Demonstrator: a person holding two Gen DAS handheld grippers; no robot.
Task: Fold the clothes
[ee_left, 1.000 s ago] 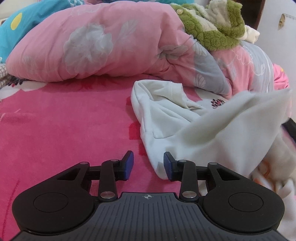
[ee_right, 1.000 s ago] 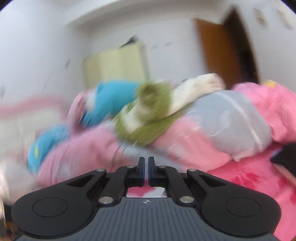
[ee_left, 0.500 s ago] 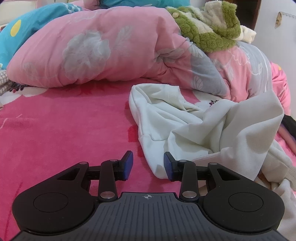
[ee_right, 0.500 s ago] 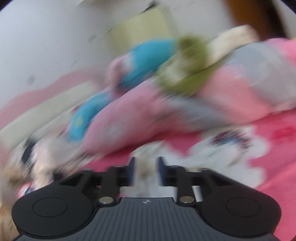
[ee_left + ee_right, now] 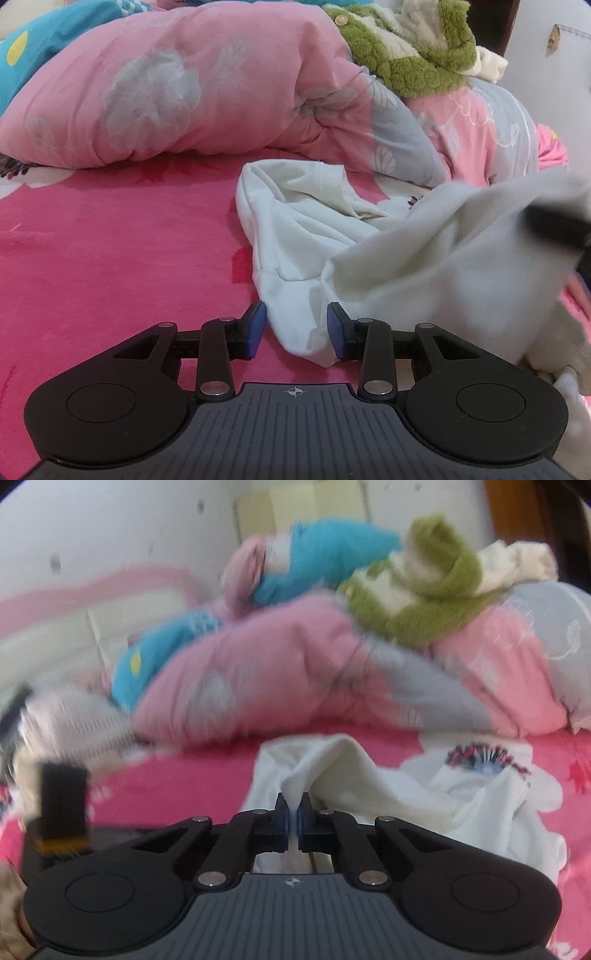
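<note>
White garment lies crumpled on the pink bedsheet, just in front of the pink quilt. Not folded: bunched ridges, one part lifted off the sheet on the side away from the quilt's blue end.

My right gripper is pinched nearly closed on a peak of the white cloth; a thin sliver of fabric shows between the blue pads. The cloth rises tent-like to the grip, so I judge I am holding it up to pull a section free and find an edge. The right wrist view is blurred; the hold looks shallow.

My left gripper stands wide, resting low at the garment's near corner. That corner sits in the gap between the two blue pads, close to the right-hand one; I cannot tell whether it touches. Likely placed there to take the hem once the cloth is spread.

Material: soft, matte knit, limp, drapes in rounded folds with a stitched hem band toward the quilt. Sheet beneath is fuzzy pile and may drag on the cloth. Quilt puffy, smooth, grey flower print. A green and cream fleece item sits on top of the quilt.
</note>
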